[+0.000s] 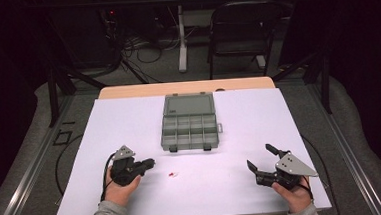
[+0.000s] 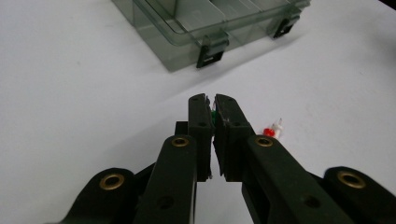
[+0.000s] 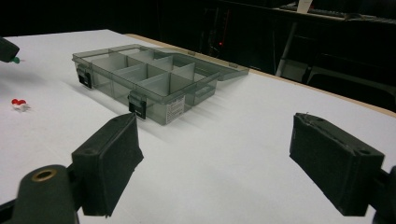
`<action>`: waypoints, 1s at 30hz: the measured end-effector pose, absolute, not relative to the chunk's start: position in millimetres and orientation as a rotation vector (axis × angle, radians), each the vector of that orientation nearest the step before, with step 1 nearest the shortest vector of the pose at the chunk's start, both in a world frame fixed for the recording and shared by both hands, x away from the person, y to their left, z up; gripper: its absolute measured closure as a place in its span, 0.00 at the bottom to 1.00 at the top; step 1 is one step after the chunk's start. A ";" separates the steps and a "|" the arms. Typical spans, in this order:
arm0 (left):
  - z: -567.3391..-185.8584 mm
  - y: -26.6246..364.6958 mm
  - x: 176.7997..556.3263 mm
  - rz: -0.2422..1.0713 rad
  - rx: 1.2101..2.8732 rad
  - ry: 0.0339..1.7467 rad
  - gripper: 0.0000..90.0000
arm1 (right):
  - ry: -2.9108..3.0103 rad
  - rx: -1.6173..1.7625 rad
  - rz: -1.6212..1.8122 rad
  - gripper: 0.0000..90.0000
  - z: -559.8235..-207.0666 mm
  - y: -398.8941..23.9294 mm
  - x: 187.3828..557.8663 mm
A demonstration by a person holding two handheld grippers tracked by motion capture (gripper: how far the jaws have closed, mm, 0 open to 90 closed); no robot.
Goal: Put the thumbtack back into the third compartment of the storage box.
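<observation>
High view: left gripper (image 1: 149, 164) sat near-left on the white table (image 1: 243, 184), jaws pinched together, pointing right toward a small red piece (image 1: 172, 174) lying just beside it. Right gripper (image 1: 261, 155) rested near-right, jaws spread wide, nothing between them. Open compartment box (image 1: 188, 122) lay centre-far.

Left gripper view: jaws clamped on a small green piece (image 2: 213, 115); red piece (image 2: 272, 130) lay on the table just right of the tips.

Right gripper view: jaws stood wide apart, empty; box (image 3: 154, 81) ahead, red piece (image 3: 18, 104) far left.
</observation>
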State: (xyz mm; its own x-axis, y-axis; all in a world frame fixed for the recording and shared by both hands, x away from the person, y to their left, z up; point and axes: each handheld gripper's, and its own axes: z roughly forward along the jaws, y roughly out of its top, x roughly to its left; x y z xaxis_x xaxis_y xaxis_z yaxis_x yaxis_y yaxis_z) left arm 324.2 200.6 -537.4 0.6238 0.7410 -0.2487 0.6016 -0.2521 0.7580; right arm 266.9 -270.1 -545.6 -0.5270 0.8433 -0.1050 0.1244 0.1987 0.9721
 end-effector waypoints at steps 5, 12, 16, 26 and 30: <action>-530.6 204.4 336.0 0.192 1.938 1.092 0.95 | 1.815 0.907 1.371 0.17 -546.1 -269.8 267.5; -508.4 204.7 353.2 0.207 1.931 1.102 0.95 | 1.812 0.906 1.379 0.17 -545.8 -269.7 267.0; -495.3 202.3 362.6 0.211 1.938 1.094 0.95 | 1.806 0.912 1.385 0.17 -545.6 -269.2 266.8; -468.2 188.2 388.1 0.238 1.972 1.085 0.95 | 1.803 0.917 1.391 0.17 -545.6 -269.0 266.7; -463.0 179.8 397.9 0.247 1.989 1.077 0.95 | 1.803 0.918 1.390 0.17 -545.6 -269.3 266.8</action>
State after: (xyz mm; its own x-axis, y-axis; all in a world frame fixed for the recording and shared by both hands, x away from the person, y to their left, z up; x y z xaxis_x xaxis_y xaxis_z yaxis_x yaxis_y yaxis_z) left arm 397.9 179.8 -463.0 0.6112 0.7646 -0.2045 0.5994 -0.2783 0.7505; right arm 266.8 -269.3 -545.6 -0.5254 0.8460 -0.0906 0.1278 0.1837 0.9746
